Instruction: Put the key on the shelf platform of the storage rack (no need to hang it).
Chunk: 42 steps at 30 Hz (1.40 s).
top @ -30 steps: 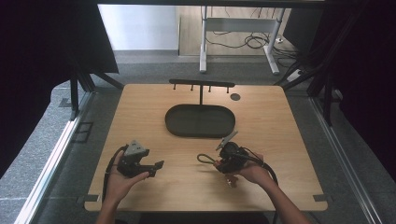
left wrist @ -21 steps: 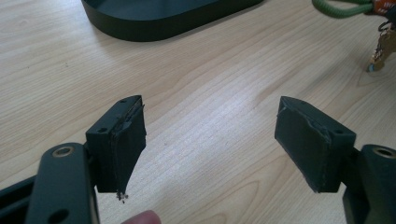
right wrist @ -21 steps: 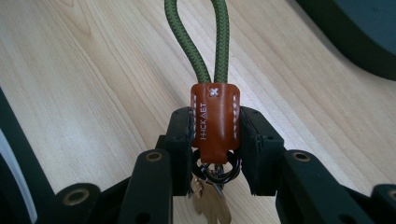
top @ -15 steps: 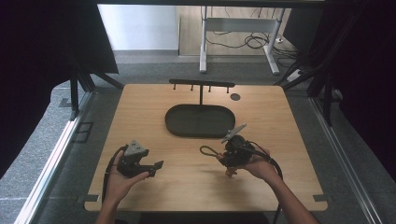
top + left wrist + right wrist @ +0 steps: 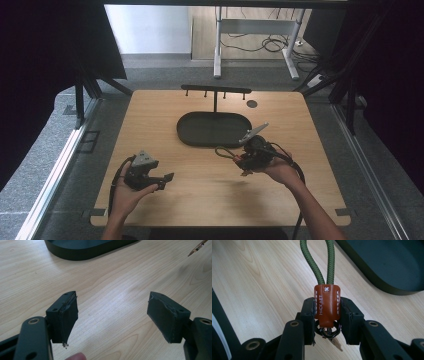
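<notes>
My right gripper [image 5: 326, 315] is shut on a keychain strap: its brown leather tab [image 5: 326, 305] sits clamped between the jaws, with a black ring below it and a green cord loop [image 5: 322, 262] running up and away. In the high view the right gripper [image 5: 247, 159] hangs just in front of the black oval tray [image 5: 216, 128], the cord loop [image 5: 223, 151] drooping to its left. My left gripper [image 5: 112, 315] is open over bare wood with nothing between its pads. It is held near the table's front left [image 5: 162, 177].
A black T-shaped rack with pegs [image 5: 216, 91] stands behind the tray, and a small dark disc [image 5: 252, 104] lies at the back right. The tray's edge [image 5: 82, 252] is ahead of the left gripper. Table edges lie close to both forearms.
My right gripper has carried the strap forward and rightward, closer to the tray's front edge. The left gripper has stayed put and open.
</notes>
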Tool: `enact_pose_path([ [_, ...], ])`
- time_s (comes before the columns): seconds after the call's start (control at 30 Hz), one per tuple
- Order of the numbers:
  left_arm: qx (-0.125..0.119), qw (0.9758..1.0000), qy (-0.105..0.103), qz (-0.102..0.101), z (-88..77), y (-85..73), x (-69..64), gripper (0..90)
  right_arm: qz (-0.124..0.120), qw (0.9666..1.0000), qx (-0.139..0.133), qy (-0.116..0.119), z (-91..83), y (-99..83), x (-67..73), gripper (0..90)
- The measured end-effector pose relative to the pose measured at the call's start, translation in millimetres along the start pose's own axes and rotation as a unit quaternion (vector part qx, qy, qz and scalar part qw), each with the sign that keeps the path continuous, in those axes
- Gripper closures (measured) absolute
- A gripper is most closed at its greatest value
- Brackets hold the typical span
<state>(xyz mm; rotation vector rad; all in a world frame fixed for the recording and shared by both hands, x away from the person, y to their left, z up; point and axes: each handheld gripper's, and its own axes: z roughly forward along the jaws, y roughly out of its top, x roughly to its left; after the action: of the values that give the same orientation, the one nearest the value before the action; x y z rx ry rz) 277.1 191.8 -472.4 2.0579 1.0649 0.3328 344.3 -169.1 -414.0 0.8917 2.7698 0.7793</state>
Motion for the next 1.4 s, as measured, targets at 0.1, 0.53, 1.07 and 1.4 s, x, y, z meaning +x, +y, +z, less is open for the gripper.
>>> enact_pose_path([
  [0.1, 0.001, 1.0000, 0.000, 0.000, 0.1, 0.0, -0.3, 24.9, 0.001, 1.0000, 0.000, -0.002, -1.7, 1.5, -2.6, 67.3],
  [0.53, 0.003, 1.0000, 0.002, -0.001, -1.4, -0.2, 0.9, 24.9, 0.002, 1.0000, -0.003, -0.008, -8.7, 17.0, -15.5, 67.3],
  [1.07, 0.002, 1.0000, 0.001, 0.000, -0.8, -0.1, -0.8, 25.2, 0.001, 0.9999, -0.003, -0.010, -7.3, 35.1, -29.6, 67.3],
  [1.4, -0.004, 1.0000, 0.001, 0.001, -5.1, 0.4, 0.1, 25.3, 0.004, 1.0000, -0.003, -0.009, -5.6, 46.2, -37.8, 67.3],
])
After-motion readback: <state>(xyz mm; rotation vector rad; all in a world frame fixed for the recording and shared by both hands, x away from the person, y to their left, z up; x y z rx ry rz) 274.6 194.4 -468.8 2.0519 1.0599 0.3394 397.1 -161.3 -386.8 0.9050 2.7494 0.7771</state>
